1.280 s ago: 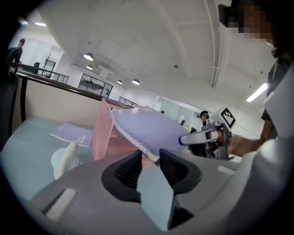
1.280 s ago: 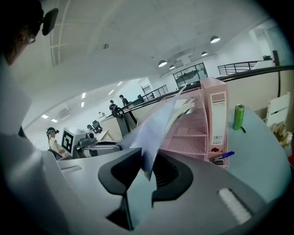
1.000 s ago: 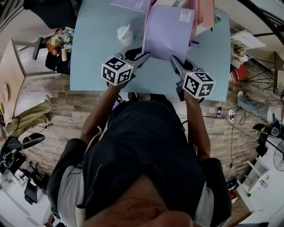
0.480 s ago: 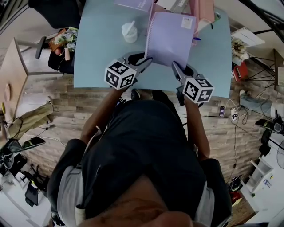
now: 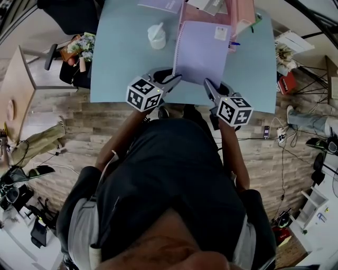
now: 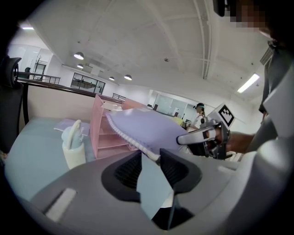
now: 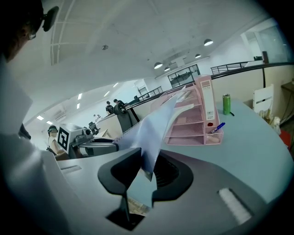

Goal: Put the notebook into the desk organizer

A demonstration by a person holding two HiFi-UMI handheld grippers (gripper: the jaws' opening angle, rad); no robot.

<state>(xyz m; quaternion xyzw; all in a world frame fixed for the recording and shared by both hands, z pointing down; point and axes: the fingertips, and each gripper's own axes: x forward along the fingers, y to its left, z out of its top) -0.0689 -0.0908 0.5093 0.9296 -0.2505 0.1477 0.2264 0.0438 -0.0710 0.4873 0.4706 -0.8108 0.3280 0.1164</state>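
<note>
A lilac spiral notebook (image 5: 200,50) hangs above the light-blue table (image 5: 121,68), held by its two near corners. My left gripper (image 5: 177,79) is shut on its near left corner, by the spiral (image 6: 133,140). My right gripper (image 5: 207,83) is shut on its near right corner (image 7: 149,133). The notebook's far edge is close to the pink desk organizer (image 5: 240,13), whose shelves face me (image 6: 103,133) (image 7: 195,121). Each gripper shows in the other's view, the right gripper (image 6: 183,139) and the left gripper (image 7: 112,146).
A white bottle (image 5: 156,37) (image 6: 73,149) stands on the table left of the notebook. Another lilac booklet (image 5: 161,5) lies at the far edge. A blue pen (image 7: 218,127) sits in the organizer's low tray, a green can (image 7: 226,104) behind it. Chairs and clutter surround the table.
Both grippers have carried the notebook away from me across the table, toward the pink organizer. The grip on both corners is unchanged.
</note>
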